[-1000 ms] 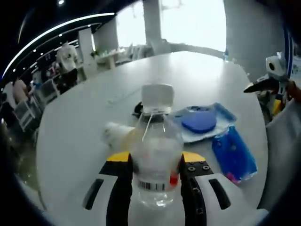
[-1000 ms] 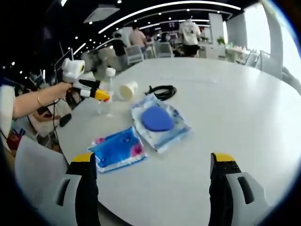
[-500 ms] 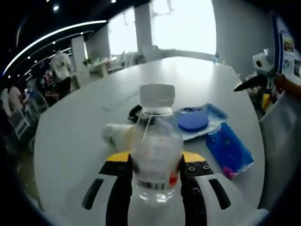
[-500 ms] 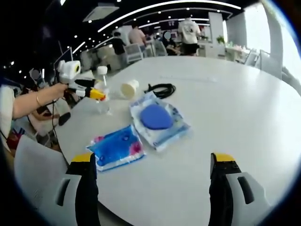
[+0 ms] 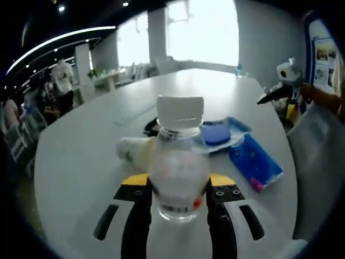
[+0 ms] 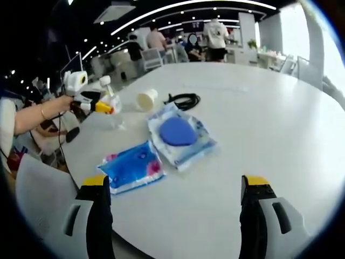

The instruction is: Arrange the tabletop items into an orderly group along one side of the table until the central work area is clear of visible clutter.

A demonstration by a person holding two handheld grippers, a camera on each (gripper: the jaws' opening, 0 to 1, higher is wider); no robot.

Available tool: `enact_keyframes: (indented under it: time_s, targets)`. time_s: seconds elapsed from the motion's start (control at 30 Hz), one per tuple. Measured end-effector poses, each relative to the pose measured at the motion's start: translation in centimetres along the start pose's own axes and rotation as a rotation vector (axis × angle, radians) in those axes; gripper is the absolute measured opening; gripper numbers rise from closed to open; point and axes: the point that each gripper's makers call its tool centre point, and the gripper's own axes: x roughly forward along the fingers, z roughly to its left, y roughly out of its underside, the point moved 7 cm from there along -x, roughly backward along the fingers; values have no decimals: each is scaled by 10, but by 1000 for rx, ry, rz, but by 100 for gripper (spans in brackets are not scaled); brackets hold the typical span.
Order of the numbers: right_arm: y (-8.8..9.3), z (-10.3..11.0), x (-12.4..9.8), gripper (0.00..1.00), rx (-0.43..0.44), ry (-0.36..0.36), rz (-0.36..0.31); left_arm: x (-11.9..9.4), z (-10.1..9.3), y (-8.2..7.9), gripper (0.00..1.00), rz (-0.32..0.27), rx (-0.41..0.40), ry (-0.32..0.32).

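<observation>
My left gripper (image 5: 178, 200) is shut on a clear plastic bottle (image 5: 178, 162) with a white cap, held above the round grey table (image 5: 81, 145). Behind the bottle lie a tipped paper cup (image 5: 133, 150), a black cable (image 5: 151, 126), a pouch with a blue disc (image 5: 220, 135) and a blue packet (image 5: 254, 162). From the right gripper view, the left gripper (image 6: 99, 106) holds the bottle (image 6: 109, 97) in the air at the table's left edge, near the cup (image 6: 146, 99), cable (image 6: 183, 99), pouch (image 6: 180, 135) and packet (image 6: 132, 166). My right gripper (image 6: 175, 208) is open, over bare table.
A grey chair back (image 6: 40, 189) stands by the table's near left edge. People and chairs (image 6: 156, 46) fill the far room. The table's right half (image 6: 280, 124) is bare. My right gripper (image 5: 283, 86) shows at the right of the left gripper view.
The left gripper has lifted the bottle up off the table and drawn it back toward the table's edge. The right gripper has held still.
</observation>
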Motion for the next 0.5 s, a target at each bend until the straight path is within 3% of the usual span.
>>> enact_keyframes:
  time_s: [0.2,0.5]
  targets:
    - [1,0,1,99,-4,-6,6,-5,4,7,37,14,-8,6]
    - [2,-1,2,99,-8,-4,14,-3,3,5,38,20,-4,1]
